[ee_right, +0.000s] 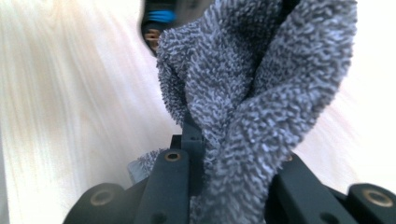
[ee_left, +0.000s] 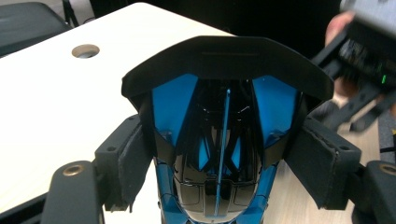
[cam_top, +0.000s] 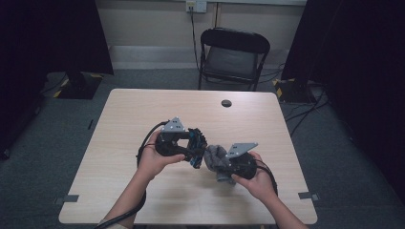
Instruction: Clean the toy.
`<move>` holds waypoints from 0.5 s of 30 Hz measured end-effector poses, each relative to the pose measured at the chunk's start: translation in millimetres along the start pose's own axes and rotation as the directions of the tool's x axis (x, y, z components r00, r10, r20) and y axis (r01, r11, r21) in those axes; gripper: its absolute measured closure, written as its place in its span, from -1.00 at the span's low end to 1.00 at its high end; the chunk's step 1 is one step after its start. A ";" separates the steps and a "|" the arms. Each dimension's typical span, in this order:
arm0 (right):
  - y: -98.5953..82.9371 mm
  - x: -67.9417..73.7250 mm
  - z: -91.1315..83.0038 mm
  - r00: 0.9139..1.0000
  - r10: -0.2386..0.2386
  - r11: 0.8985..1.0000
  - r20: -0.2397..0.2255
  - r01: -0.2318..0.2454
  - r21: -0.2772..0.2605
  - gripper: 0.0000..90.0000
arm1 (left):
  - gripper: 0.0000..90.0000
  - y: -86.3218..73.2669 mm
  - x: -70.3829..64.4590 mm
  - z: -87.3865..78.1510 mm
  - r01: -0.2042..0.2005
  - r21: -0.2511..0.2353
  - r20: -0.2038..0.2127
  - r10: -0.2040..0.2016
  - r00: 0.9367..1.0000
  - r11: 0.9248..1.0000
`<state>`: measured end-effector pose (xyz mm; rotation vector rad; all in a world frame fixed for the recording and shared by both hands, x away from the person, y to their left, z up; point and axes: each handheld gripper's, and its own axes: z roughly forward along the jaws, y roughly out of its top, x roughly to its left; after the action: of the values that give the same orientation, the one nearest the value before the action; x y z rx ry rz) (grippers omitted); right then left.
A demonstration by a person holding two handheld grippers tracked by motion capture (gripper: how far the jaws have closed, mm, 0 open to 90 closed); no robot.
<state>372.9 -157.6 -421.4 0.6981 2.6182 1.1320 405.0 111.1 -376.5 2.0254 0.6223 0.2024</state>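
Note:
My left gripper (cam_top: 195, 143) is shut on a glossy black-and-blue object (cam_top: 196, 153) shaped like a computer mouse, held above the table's middle. In the left gripper view its pads (ee_left: 130, 163) press both sides of the object (ee_left: 219, 140). My right gripper (cam_top: 220, 163) is shut on a bunched grey terry cloth (cam_top: 214, 156), which stands up between its jaws (ee_right: 252, 93). The cloth sits right beside the object's end (ee_right: 161, 18); I cannot tell whether they touch. The right gripper (ee_left: 369, 46) shows blurred in the left gripper view.
The light wooden table (cam_top: 143, 109) has a round cable hole (cam_top: 226, 103) near its far edge. A black folding chair (cam_top: 234, 55) stands behind the table. Dark curtains hang at both sides, and cables lie on the floor at the right.

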 end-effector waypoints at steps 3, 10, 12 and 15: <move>-2.3 -8.6 -10.3 0.999 0.021 1.000 0.029 -0.021 -0.016 0.72 | -0.44 -3.1 2.9 -3.0 0.003 0.006 -0.009 -0.003 1.000 1.000; -6.9 -25.7 -24.4 0.995 0.053 0.998 0.086 -0.051 -0.030 0.72 | -0.44 -13.1 11.4 -8.5 0.019 0.027 -0.037 -0.018 0.999 0.999; -9.0 -29.9 -26.5 0.993 0.062 0.998 0.103 -0.059 -0.031 0.72 | -0.44 -16.8 14.2 -9.9 0.030 0.028 -0.041 -0.028 0.999 0.999; -14.2 -36.7 -29.3 0.990 0.084 0.996 0.118 -0.080 -0.033 0.72 | -0.44 -21.6 17.8 -13.1 0.034 0.031 -0.060 -0.032 0.998 0.999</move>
<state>389.2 -202.8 -411.7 0.8474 2.4909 1.1107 407.7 138.7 -390.1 2.0443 0.6993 0.2350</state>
